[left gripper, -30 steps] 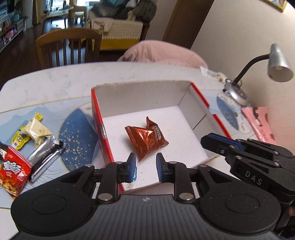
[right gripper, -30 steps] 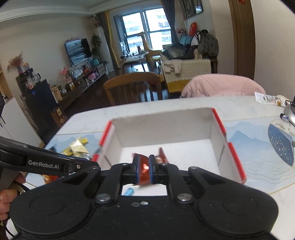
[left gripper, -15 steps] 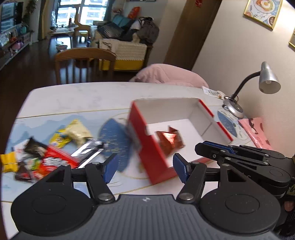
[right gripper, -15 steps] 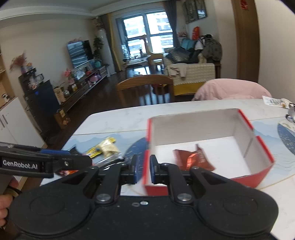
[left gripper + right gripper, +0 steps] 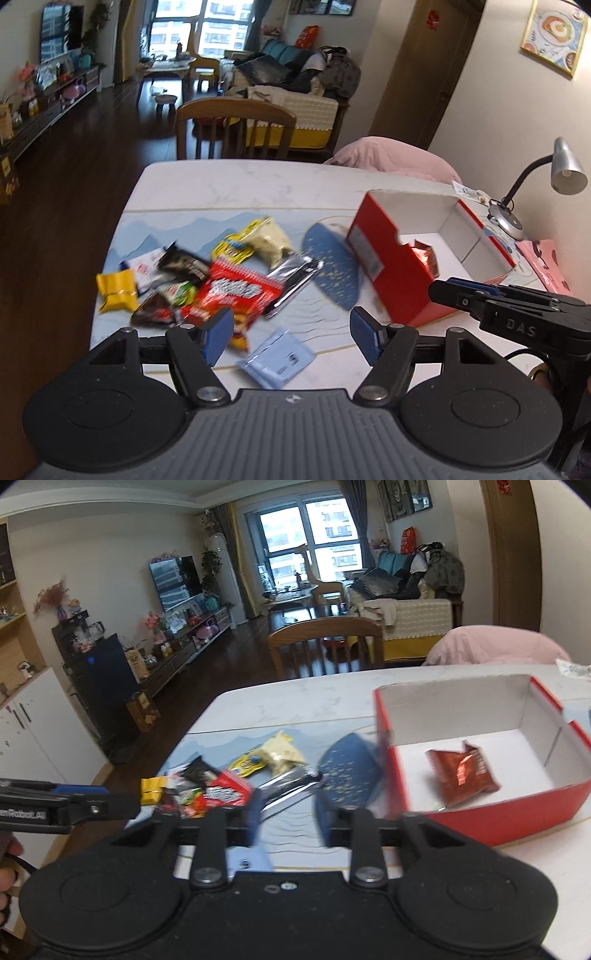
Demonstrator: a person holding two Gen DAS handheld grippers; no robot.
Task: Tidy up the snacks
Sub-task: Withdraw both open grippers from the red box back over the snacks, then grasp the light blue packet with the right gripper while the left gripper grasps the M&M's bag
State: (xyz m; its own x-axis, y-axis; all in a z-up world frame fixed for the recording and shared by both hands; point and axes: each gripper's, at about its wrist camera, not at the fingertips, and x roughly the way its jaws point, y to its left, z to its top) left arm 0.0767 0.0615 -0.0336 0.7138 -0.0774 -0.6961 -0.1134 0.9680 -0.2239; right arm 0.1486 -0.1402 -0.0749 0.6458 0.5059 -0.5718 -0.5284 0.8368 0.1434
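Both grippers empty over the snack table

Left gripper (image 5: 288, 332) has its jaws wide and opening, nothing between them, hovering over the snack pile (image 5: 221, 284) with a light blue packet (image 5: 277, 360) just below. Right gripper (image 5: 286, 818) is opening too, jaws blurry, nothing pinched. The red box (image 5: 391, 775) sits to the right of the pile on the table (image 5: 236, 188), with one brown wrapper (image 5: 461, 771) lying inside it. Everything else is loose on the mat.
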